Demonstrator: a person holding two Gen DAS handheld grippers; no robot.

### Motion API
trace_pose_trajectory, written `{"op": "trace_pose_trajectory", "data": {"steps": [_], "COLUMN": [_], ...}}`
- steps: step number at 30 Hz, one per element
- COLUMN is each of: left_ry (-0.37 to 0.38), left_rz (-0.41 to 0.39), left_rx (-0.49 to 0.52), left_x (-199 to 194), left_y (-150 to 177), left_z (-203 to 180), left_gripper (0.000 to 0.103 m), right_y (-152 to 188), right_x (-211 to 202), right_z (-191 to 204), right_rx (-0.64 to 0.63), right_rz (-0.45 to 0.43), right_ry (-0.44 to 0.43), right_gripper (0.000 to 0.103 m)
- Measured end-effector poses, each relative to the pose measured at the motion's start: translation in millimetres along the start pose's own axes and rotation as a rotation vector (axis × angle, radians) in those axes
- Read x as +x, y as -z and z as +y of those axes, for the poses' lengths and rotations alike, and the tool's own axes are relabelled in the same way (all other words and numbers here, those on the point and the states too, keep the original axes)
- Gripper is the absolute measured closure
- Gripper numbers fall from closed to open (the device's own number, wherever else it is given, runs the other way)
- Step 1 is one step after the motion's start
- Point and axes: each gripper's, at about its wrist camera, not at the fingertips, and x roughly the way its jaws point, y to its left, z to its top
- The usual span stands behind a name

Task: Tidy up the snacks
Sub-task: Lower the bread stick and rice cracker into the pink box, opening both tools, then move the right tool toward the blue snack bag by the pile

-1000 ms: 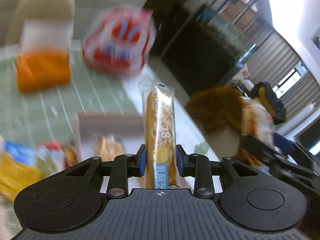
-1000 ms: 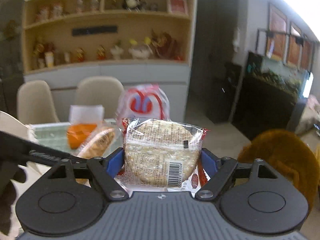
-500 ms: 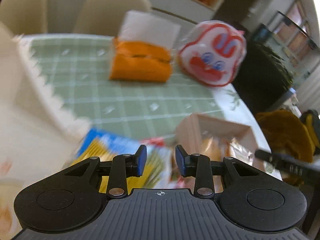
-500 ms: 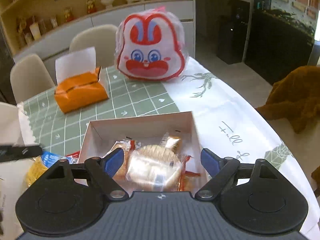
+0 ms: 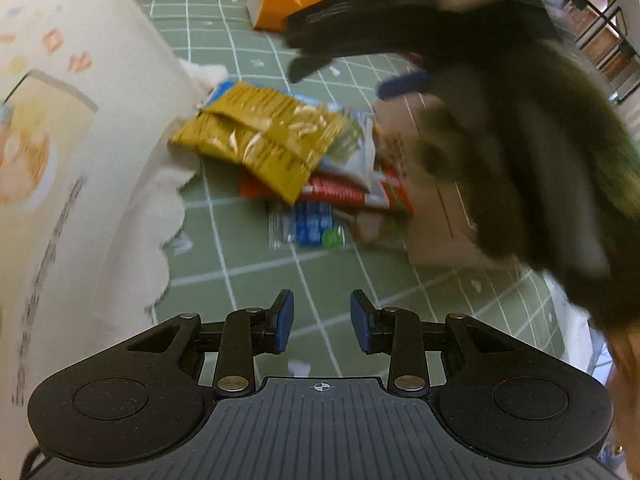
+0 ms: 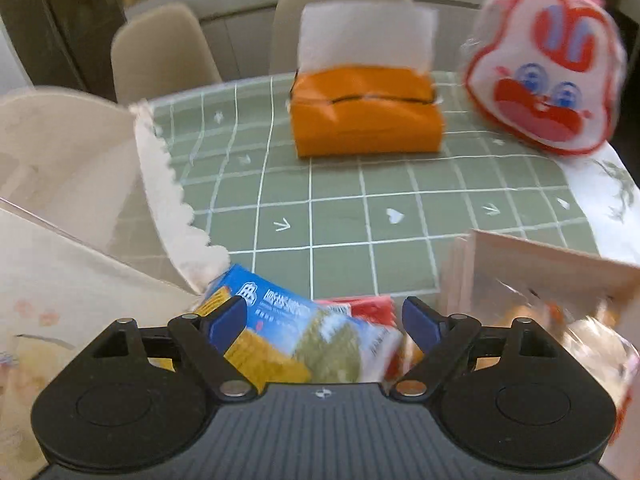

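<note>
A pile of snack packets lies on the green grid tablecloth (image 5: 256,280): a gold-yellow packet (image 5: 260,136) on top, a red one (image 5: 348,196) under it, and a clear blue-printed one (image 5: 308,228) nearest me. My left gripper (image 5: 322,320) hovers short of the pile, open with nothing between its blue pads. My right gripper (image 6: 326,316) is open wide just above a blue-and-yellow packet (image 6: 280,320), beside a red packet (image 6: 360,306). In the left wrist view the right gripper (image 5: 352,76) and a dark fuzzy sleeve (image 5: 540,160) reach in over the pile.
A pale cardboard box (image 6: 540,264) holding wrapped snacks stands right of the pile. A white paper bag (image 6: 80,200) with a scalloped edge rises on the left. An orange tissue box (image 6: 366,116), a rabbit-face bag (image 6: 544,76) and two chairs (image 6: 160,48) are further back.
The left gripper no longer holds the long biscuit packet and the right no longer holds the round cracker packet, which dropped into the box. Both grippers swung down and left over the pile.
</note>
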Motion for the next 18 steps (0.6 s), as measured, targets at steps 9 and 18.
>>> {"op": "trace_pose_trajectory", "data": {"steps": [9, 18], "left_ry": [0.045, 0.076], "left_rz": [-0.075, -0.053], "left_rx": [-0.205, -0.264], "left_x": [-26.8, -23.6], "left_y": [-6.2, -14.1], "left_z": [42.6, 43.6], "left_gripper": [0.068, 0.068], "right_y": [17.8, 91.7], "right_x": [22.8, -38.4], "right_z": [9.8, -9.7], "right_rx": [0.004, 0.057], "right_rz": [0.132, 0.133], "right_ry": [-0.075, -0.183], "right_gripper": [0.039, 0.061]}}
